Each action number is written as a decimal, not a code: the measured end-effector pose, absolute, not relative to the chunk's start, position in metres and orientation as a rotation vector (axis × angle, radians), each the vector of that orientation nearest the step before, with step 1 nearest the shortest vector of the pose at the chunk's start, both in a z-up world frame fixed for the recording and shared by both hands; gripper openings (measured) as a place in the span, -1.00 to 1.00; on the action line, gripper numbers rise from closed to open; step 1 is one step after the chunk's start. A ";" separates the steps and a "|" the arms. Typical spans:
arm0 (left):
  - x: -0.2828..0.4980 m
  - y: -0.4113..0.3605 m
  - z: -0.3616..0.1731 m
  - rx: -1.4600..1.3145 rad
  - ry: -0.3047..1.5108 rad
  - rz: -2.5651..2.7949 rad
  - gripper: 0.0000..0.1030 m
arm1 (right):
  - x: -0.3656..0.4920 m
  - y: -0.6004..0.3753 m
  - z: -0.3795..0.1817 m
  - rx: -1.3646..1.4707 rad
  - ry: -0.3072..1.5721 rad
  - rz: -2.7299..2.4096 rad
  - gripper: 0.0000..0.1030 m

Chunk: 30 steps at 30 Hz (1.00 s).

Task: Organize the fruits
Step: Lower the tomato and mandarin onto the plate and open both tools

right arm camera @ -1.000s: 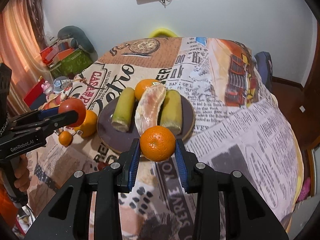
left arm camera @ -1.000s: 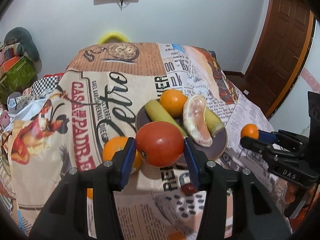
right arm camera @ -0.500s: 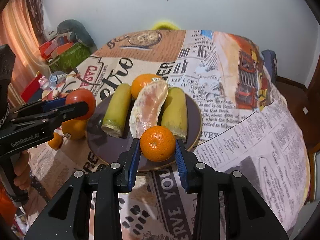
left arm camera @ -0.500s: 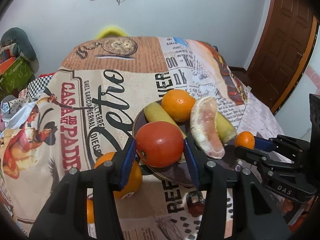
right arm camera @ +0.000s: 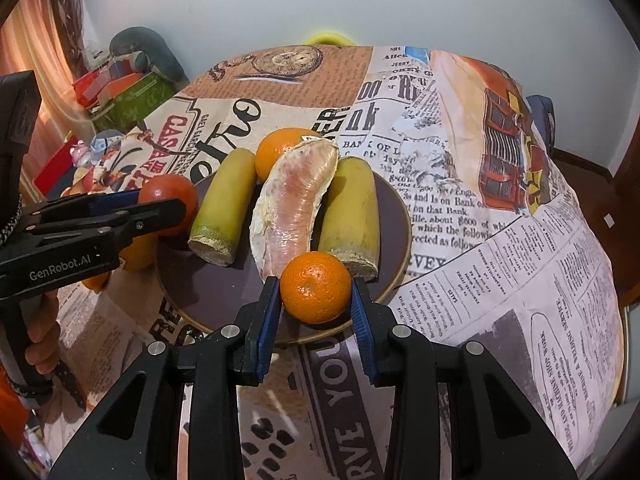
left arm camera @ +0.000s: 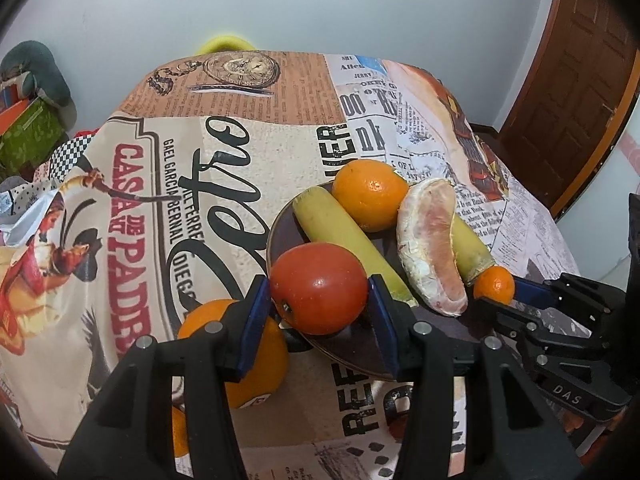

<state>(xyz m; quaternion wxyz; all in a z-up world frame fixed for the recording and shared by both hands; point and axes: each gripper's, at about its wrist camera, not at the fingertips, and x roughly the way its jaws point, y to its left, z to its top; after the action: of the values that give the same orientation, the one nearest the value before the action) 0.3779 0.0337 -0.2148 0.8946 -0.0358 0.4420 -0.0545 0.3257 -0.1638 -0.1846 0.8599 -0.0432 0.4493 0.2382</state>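
A: What do the grippers hold?
B: The left gripper (left arm camera: 319,300) clamps a tomato (left arm camera: 318,288); the right gripper (right arm camera: 316,306) clamps a mandarin (right arm camera: 316,286).
A: Where?
B: Both hang over the near rim of the plate (right arm camera: 192,292) of fruit.

Even, soft indoor light; sharp centre, strong fisheye bending and dark vignetted corners.

L gripper (left arm camera: 319,300): I have it clamped on tomato (left arm camera: 318,288), angled down at plate (right arm camera: 208,292) left rim | R gripper (right arm camera: 316,294): clamped on tangerine (right arm camera: 316,286), angled down over plate's near rim
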 end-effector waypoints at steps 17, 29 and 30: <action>0.341 0.051 -0.170 -0.073 0.811 -0.110 0.15 | 0.311 -0.165 -0.157 -0.103 0.886 0.494 -0.17; 0.288 0.107 -0.174 -0.073 0.858 -0.012 0.16 | 0.282 -0.150 -0.142 -0.108 0.865 0.454 0.59; 0.283 0.110 -0.176 -0.073 0.863 -0.009 0.16 | 0.280 -0.147 -0.142 -0.115 0.863 0.452 0.61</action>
<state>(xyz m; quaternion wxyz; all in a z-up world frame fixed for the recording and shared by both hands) 0.2831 0.1104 -0.1760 0.9076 -0.0353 0.4184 -0.0042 0.2798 -0.1474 -0.1418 0.8821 -0.0551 0.4144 0.2169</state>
